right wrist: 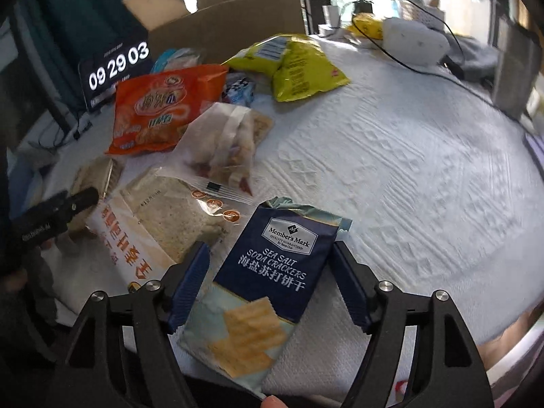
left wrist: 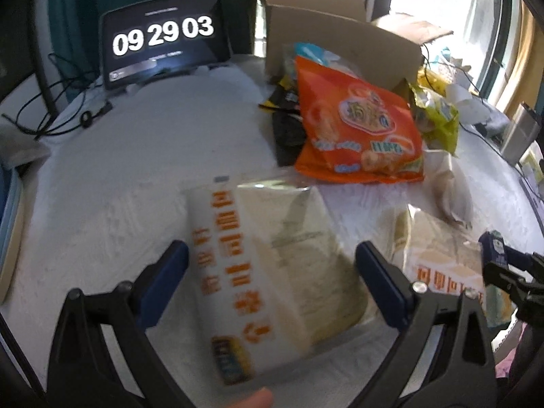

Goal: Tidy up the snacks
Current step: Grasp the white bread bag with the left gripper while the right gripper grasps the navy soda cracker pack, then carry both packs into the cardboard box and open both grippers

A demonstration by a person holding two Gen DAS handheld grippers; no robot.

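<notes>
Our right gripper (right wrist: 270, 280), low in frame, stands apart around the cracker pack (right wrist: 268, 272); our left gripper (left wrist: 272, 278) likewise straddles the bread bag (left wrist: 268, 272). Either could slip.

Black grippers, ribbed blue fingers (right wrist: 190, 285)

A white bread pack (left wrist: 272, 272) with orange lettering and a clear window lies flat near the front edge of the white-clothed table (right wrist: 425, 170), and a second pack of the same kind (right wrist: 163, 224) lies just beside it. A navy and pale-blue sea salt soda cracker pack (right wrist: 268, 278) lies flat near the front edge too, its top end crumpled. Farther back, an orange snack bag (right wrist: 159, 108) leans on the pile by the cardboard box (right wrist: 238, 27), a clear bag of crackers (right wrist: 227, 139) lies in front of it, and a yellow-green bag (right wrist: 299, 64) sits crumpled beside them.
</notes>
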